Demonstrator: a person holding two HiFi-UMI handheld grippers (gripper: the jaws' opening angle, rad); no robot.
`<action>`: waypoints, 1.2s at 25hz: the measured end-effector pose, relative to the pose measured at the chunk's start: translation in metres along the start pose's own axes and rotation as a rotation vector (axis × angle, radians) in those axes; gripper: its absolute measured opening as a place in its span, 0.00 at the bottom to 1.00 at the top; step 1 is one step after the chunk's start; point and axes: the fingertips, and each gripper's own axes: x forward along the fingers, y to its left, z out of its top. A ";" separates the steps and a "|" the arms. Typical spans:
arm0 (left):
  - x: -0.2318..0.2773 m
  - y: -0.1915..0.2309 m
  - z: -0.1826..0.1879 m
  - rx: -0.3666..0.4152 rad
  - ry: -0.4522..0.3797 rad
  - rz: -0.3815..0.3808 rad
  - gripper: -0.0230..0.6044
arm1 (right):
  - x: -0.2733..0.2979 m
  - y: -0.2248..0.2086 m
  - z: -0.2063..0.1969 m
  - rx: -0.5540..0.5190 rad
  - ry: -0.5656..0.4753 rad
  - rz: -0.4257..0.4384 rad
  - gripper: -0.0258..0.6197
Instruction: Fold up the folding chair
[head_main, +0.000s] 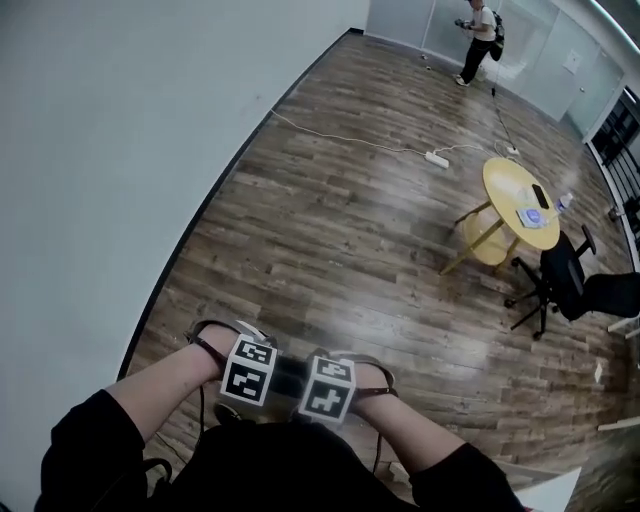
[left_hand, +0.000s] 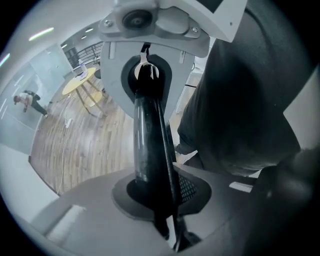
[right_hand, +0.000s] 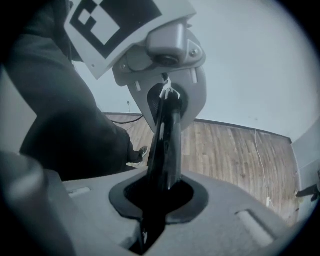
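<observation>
We cannot find the folding chair in any view. Nothing between or near the jaws is part of it, and the only seat we see is a black office chair (head_main: 558, 282) well beyond the jaws, beside a round yellow counter (head_main: 505, 190). The left gripper (left_hand: 150, 135) has its jaws drawn together into one dark glossy bar with no gap showing, and so does the right gripper (right_hand: 165, 140). Each bar runs straight toward the front of the other gripper, so the two point at each other close to our body and hold nothing of the task. We judge that the folding is not under way here. To do it well, we think we should part the grippers, find the chair, and open both jaws before reaching in. One pair should then take the seat edge and the other the backrest, with the jaws kept clear of the hinge as the seat swings. By count: two grippers, two marker cubes (head_main: 247, 370), one counter, one office chair, one person (head_main: 482, 32) far beyond the jaws, and one white power strip (head_main: 437, 158) on the wooden floor (head_main: 330, 250).
</observation>
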 end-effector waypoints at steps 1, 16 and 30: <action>-0.003 -0.004 -0.007 -0.030 -0.003 0.003 0.13 | 0.002 0.001 0.008 -0.028 0.003 0.016 0.12; -0.031 -0.097 -0.150 -0.452 -0.056 0.071 0.13 | 0.064 0.041 0.162 -0.414 0.084 0.175 0.12; -0.077 -0.222 -0.322 -0.783 -0.040 0.151 0.13 | 0.135 0.106 0.359 -0.701 0.110 0.265 0.12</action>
